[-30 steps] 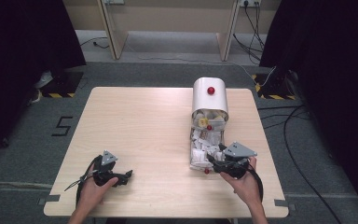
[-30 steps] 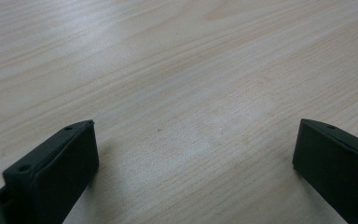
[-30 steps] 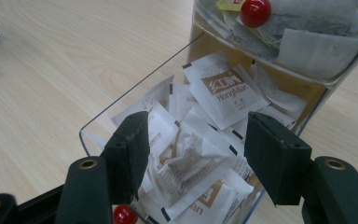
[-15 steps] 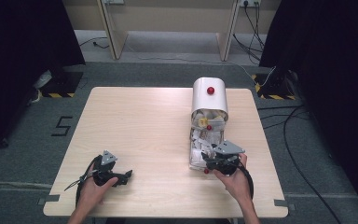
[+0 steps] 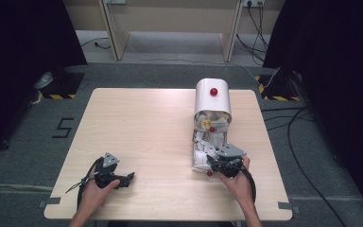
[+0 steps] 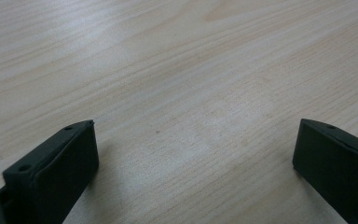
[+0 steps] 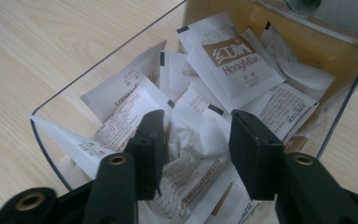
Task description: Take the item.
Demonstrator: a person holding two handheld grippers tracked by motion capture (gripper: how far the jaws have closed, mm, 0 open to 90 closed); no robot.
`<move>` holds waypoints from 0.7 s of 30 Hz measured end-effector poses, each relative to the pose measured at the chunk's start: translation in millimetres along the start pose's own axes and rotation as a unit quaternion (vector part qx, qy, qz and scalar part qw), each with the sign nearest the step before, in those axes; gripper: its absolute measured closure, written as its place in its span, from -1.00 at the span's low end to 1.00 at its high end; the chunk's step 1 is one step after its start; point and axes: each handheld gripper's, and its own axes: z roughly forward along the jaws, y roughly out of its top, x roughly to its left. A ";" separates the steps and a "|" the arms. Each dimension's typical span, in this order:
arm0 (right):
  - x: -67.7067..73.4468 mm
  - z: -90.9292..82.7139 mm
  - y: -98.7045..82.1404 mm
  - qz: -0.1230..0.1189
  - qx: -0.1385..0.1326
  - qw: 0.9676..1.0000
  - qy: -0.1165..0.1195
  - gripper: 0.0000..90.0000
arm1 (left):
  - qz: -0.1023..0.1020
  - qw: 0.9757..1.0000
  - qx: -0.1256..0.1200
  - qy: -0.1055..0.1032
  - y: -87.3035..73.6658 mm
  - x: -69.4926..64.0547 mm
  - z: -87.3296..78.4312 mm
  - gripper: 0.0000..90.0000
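A white dispenser (image 5: 212, 98) with a red knob stands at the table's right, with a clear tray (image 7: 116, 53) full of white sachets in front of it. My right gripper (image 5: 211, 163) reaches into that tray from the near side. In the right gripper view, the right gripper (image 7: 196, 117) has its jaws close together on a crumpled white sachet (image 7: 193, 140), which bunches up between them. A sachet printed HongMian (image 7: 233, 60) lies on top farther back. My left gripper (image 5: 125, 178) rests on the table (image 5: 142, 123) at the near left, and the left gripper (image 6: 193, 135) is open over bare wood.
The tray's clear walls (image 7: 345, 98) surround the right gripper's jaws on three sides. Table legs and cables lie on the floor beyond the far edge. A black cable (image 5: 82, 182) loops from the left gripper near the table's front edge.
The right gripper has moved left and forward into the tray and its jaws have come together on a sachet. The left gripper has stayed in place.
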 end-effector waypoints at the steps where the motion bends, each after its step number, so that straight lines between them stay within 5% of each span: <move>1: 0.1 -0.9 0.6 -0.001 -0.002 1.000 0.002 0.37 | 0.000 1.000 0.000 0.000 0.0 0.0 0.0 -1.00; 21: 0.5 -19.5 7.9 -0.025 -0.041 0.999 0.012 0.81 | 0.001 1.000 0.000 -0.001 0.2 -0.2 0.2 -1.00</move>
